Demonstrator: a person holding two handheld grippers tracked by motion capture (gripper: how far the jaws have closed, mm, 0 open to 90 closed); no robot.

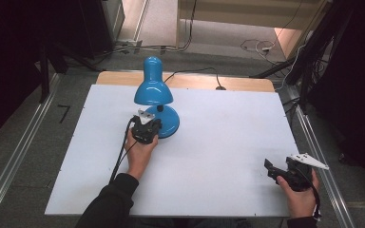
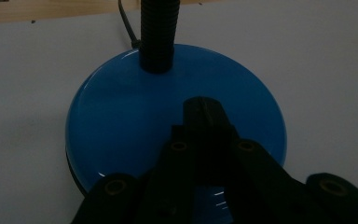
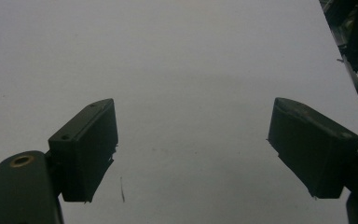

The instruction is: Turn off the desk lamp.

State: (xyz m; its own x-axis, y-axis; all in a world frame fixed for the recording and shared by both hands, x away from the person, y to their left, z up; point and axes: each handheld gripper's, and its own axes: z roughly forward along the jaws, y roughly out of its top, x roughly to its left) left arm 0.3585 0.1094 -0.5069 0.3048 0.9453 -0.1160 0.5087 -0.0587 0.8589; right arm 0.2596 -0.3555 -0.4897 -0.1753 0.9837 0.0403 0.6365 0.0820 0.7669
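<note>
Lamp (image 1: pixel 155 97), blue and glossy, stands on the white board (image 1: pixel 218 142), a little left of the middle and near the far edge. Its round base (image 2: pixel 135 116) sits flat on the board, and a black ribbed neck (image 2: pixel 157 32) rises from the back part of the base. The shade (image 1: pixel 153 88) hangs over the base and points down. A dark cord (image 1: pixel 195 73) runs from the lamp over the far edge of the board, where a strip of wooden table (image 1: pixel 247 84) shows behind it.

The left gripper (image 1: pixel 148 127) is at the near side of the base, held in the person's left hand (image 1: pixel 140 149). In the left gripper view its two black jaws are pressed together, tip against tip, with nothing between them, and the tips lie over the top of the base, in front of the neck. Whether the tips really touch the blue surface I cannot tell for sure, but they are very close to it.

The right gripper (image 1: pixel 278 170) is well apart from the lamp, near the right front corner of the board, in the right hand (image 1: pixel 300 192). In the right gripper view its jaws are spread wide, and between them there is bare white board. A black sleeve (image 1: pixel 109 202) covers the left forearm.
</note>
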